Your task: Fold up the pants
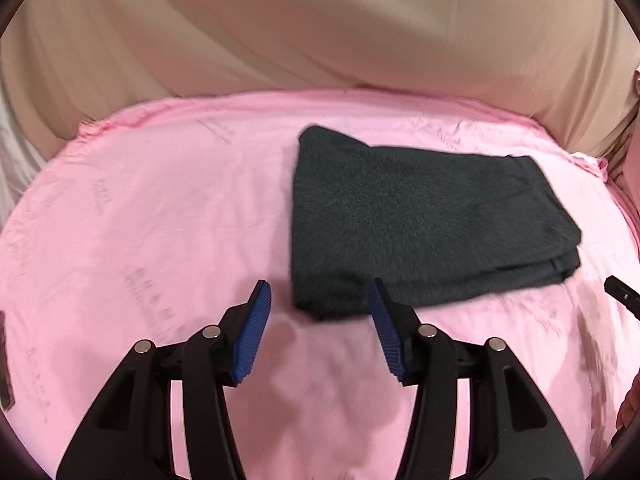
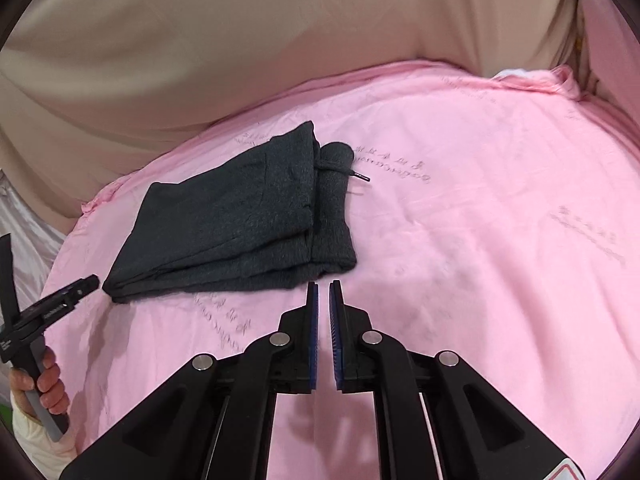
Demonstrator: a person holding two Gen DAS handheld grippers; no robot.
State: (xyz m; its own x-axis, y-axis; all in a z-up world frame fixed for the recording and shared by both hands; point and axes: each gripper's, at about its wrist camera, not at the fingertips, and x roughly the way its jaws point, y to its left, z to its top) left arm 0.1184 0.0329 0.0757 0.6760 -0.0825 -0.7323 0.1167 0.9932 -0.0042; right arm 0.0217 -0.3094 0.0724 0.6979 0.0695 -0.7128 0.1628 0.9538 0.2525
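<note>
**A:** Item one?

**B:** Pants (image 1: 420,220), dark grey knit, folded into a compact stack of several layers. They lie flat on the pink sheet (image 1: 160,208), toward its far edge, near the beige backdrop (image 1: 320,32). In the right wrist view a waistband section and a drawstring (image 2: 358,176) poke out on the side away from the left gripper.

**A:** Item two?

**B:** Left gripper (image 1: 320,300), blue-padded fingers (image 1: 252,336) standing moderately apart, nothing between them. It hovers just short of the stack's near corner, touching no cloth.

**A:** Item three?

**B:** Right gripper (image 2: 323,292), fingers drawn nearly together with only a thin slit between the pads, holding nothing. It sits just beside the near edge of the pants, apart from them.

**A:** Why placed so?

**B:** My judgement: the folding looks essentially done. The layers sit squared, and both tools are clear of the fabric, so the bundle rests undisturbed under its own weight.

**A:** Anything else on the surface?

**B:** A person's hand (image 2: 48,380), seen in the right wrist view, grips the handle of the left tool. The sheet carries faint printed lettering. One remaining untidiness, as I judge it, is the loose drawstring end lying on the sheet.
</note>
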